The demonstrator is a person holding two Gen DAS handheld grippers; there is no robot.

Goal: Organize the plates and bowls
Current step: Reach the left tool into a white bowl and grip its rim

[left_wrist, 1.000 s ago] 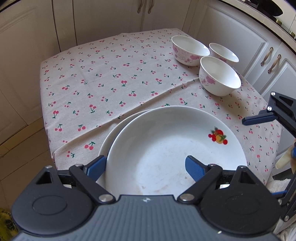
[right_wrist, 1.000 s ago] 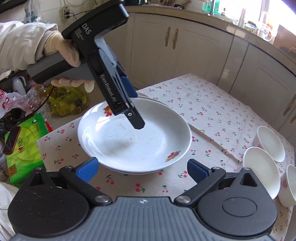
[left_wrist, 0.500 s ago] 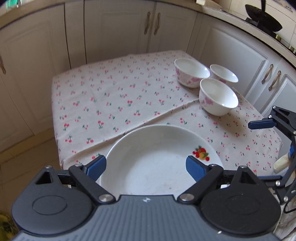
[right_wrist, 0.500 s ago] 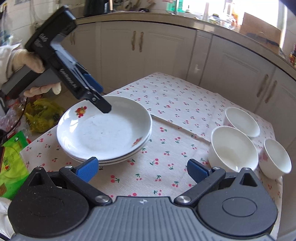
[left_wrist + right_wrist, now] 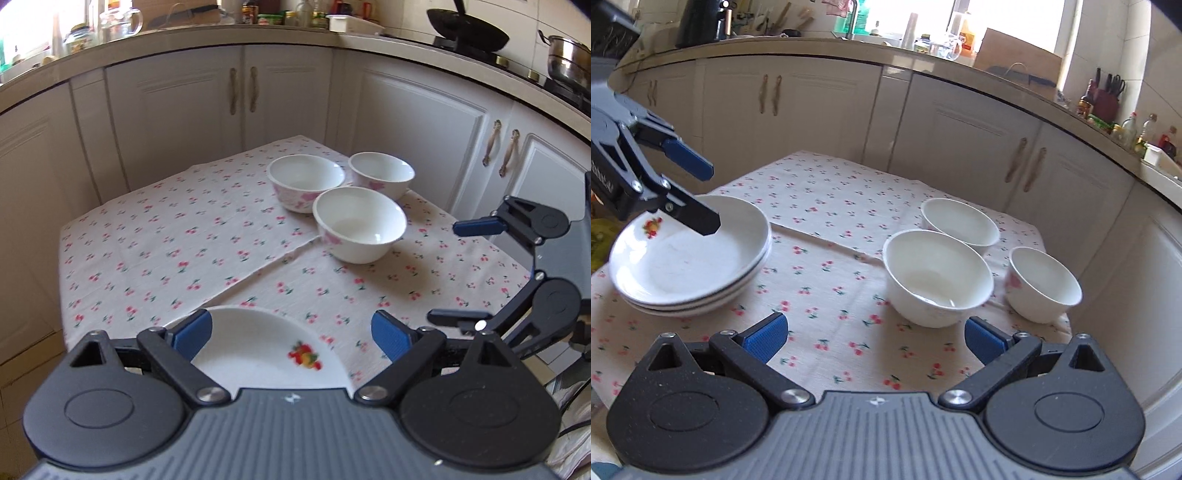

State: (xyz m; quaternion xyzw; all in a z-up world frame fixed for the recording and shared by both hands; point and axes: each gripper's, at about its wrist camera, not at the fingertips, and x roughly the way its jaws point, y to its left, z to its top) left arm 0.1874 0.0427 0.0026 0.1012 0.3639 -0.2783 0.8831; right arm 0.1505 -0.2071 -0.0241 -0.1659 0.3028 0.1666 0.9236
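A stack of white plates (image 5: 690,266) with a fruit print sits at the near left of the cherry tablecloth (image 5: 834,206); its top plate also shows in the left wrist view (image 5: 258,354). Three white bowls (image 5: 936,277) (image 5: 960,225) (image 5: 1043,284) with pink flowers stand to the right, also in the left wrist view (image 5: 360,229). My left gripper (image 5: 291,332) is open and empty, lifted above the plate stack. My right gripper (image 5: 875,338) is open and empty, just in front of the nearest bowl.
White kitchen cabinets (image 5: 243,96) wrap around the small table. A countertop with bottles and a stove with a wok (image 5: 467,31) lie beyond. The table edge drops off on the left (image 5: 62,295).
My left gripper has let go of the top plate on the stack and pulled back and up. My right gripper has swung right, toward the bowls.
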